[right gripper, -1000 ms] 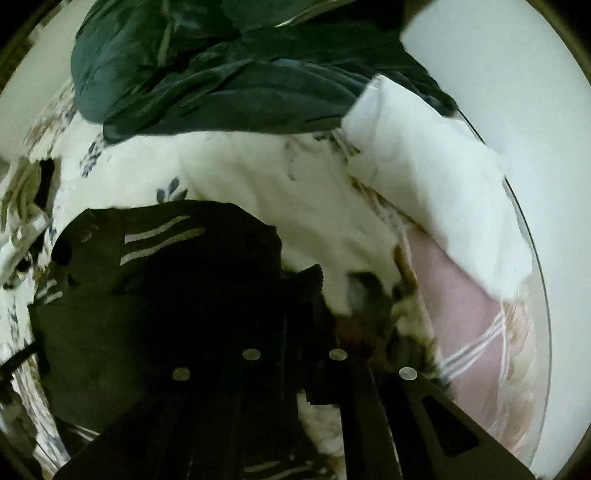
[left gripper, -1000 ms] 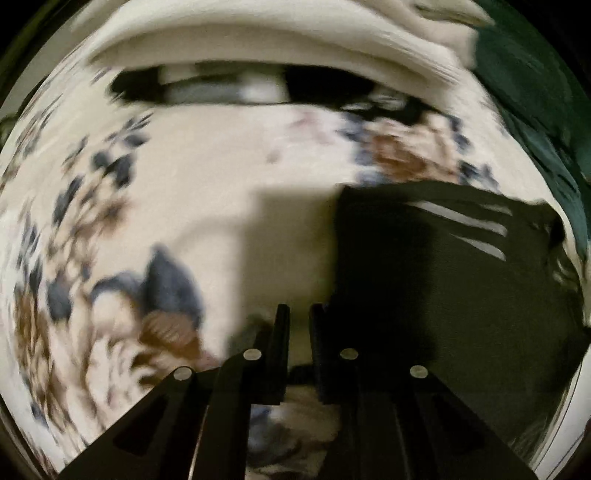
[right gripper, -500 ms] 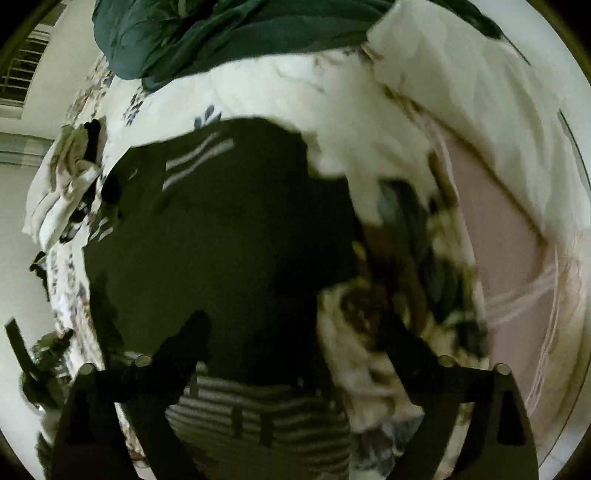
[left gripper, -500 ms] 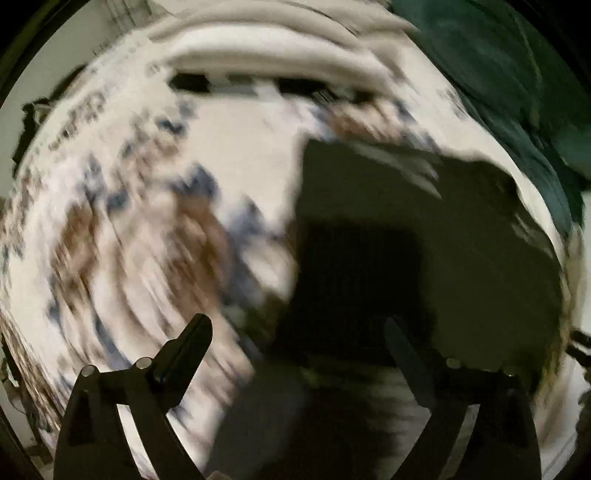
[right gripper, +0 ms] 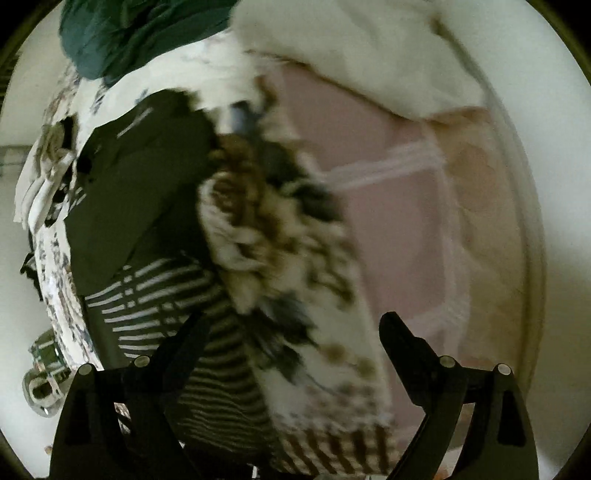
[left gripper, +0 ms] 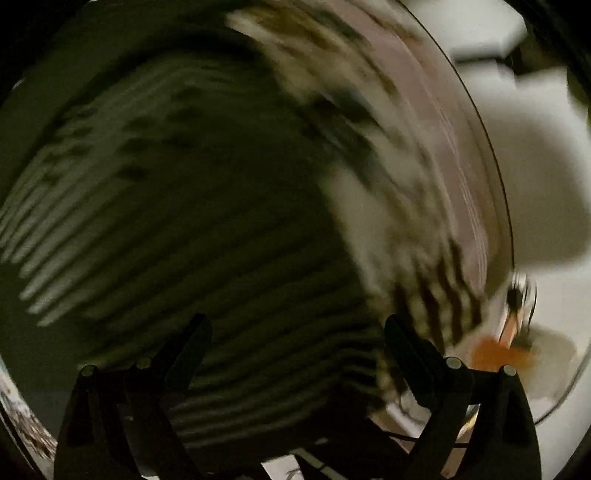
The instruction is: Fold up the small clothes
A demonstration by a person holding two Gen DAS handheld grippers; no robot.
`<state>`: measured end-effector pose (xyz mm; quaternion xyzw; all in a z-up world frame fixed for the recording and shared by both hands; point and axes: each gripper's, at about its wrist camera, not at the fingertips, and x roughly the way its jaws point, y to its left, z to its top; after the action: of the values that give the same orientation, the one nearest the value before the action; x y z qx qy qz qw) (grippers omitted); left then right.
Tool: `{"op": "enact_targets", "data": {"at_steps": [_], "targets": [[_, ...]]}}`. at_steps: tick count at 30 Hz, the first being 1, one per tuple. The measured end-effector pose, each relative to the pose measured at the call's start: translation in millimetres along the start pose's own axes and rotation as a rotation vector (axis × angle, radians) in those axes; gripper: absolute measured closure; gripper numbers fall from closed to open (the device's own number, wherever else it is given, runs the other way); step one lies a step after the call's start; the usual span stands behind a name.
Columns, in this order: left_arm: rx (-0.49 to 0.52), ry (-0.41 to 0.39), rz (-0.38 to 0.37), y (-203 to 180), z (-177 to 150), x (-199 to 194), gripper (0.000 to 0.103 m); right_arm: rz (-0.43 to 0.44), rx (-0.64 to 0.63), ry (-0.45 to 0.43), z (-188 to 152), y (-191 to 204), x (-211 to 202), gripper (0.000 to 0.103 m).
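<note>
Both grippers spread wide, nothing between the fingers. The left gripper [left gripper: 297,332] hangs over a dark striped garment [left gripper: 177,206], the picture smeared with blur. The right gripper [right gripper: 293,328] points down at the bed's floral cover [right gripper: 280,258]; the striped garment [right gripper: 166,291] lies beside a black garment [right gripper: 147,192], toward the cover's left side. A dark green cloth [right gripper: 129,33] is bunched at the far end.
</note>
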<state>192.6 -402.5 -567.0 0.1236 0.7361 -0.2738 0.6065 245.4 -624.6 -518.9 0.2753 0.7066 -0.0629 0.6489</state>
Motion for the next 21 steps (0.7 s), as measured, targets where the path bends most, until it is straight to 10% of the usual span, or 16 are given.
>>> {"op": "enact_targets", "data": {"at_steps": [6, 10, 21], "targets": [[0.064, 0.053, 0.047, -38.7, -14.7, 60.9, 0.014, 0.003, 0.034, -0.006, 8.0, -24.6, -12.5, 0.008], [0.02, -0.028, 0.037, -16.9, -12.9, 42.9, 0.098, 0.077, -0.017, -0.014, 43.7, -3.1, -3.5, 0.008], [-0.139, -0.105, -0.075, 47.3, -27.9, -8.4, 0.098, 0.267, -0.066, -0.024, 190.8, 94.0, 59.6, 0.008]]}}
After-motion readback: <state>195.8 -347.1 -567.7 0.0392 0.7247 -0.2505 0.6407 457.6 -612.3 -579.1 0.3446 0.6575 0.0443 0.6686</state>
